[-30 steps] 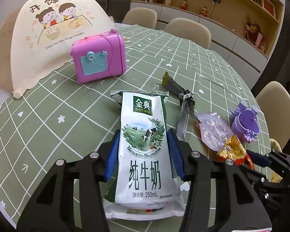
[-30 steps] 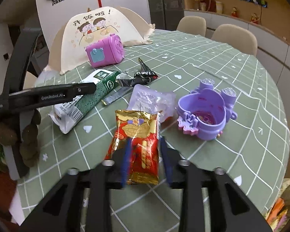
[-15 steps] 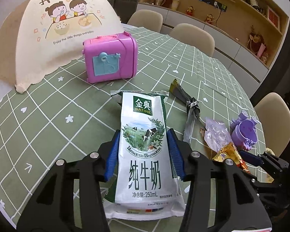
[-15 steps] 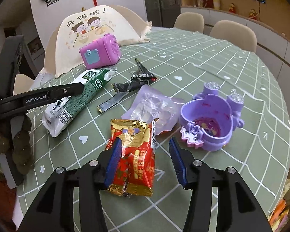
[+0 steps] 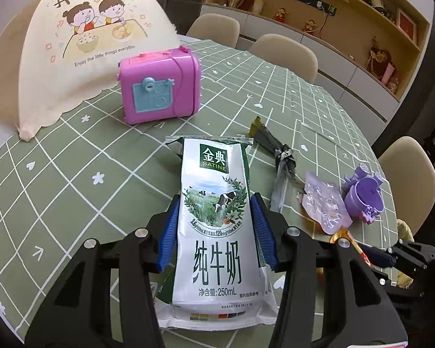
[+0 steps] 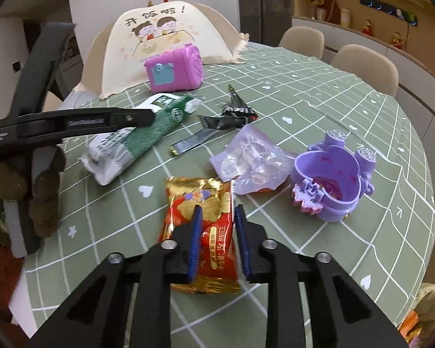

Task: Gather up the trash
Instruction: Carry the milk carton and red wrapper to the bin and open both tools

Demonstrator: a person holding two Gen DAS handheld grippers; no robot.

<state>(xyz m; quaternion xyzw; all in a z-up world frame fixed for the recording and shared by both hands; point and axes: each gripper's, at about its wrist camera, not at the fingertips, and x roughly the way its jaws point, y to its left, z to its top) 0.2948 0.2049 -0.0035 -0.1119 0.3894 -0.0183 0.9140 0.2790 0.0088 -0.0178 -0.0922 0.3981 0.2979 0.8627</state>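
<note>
Left wrist view: the left gripper (image 5: pixel 216 229) is clamped on the milk pouch (image 5: pixel 217 232) over the bench (image 5: pixel 72 174); the slick, limp film could slide out.

Right wrist view: the right gripper (image 6: pixel 217 233) is closing around the red-gold snack wrapper (image 6: pixel 203 229), pads at its sides, and the crinkly foil may buckle and slip free.

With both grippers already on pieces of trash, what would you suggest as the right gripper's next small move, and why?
Probably finish the squeeze, then lift. The right gripper straddles the red and gold snack wrapper, its jaws closing, and the wrapper lies flat on the table. The left gripper already clamps the milk pouch, so nothing else seems to need doing first.
</note>
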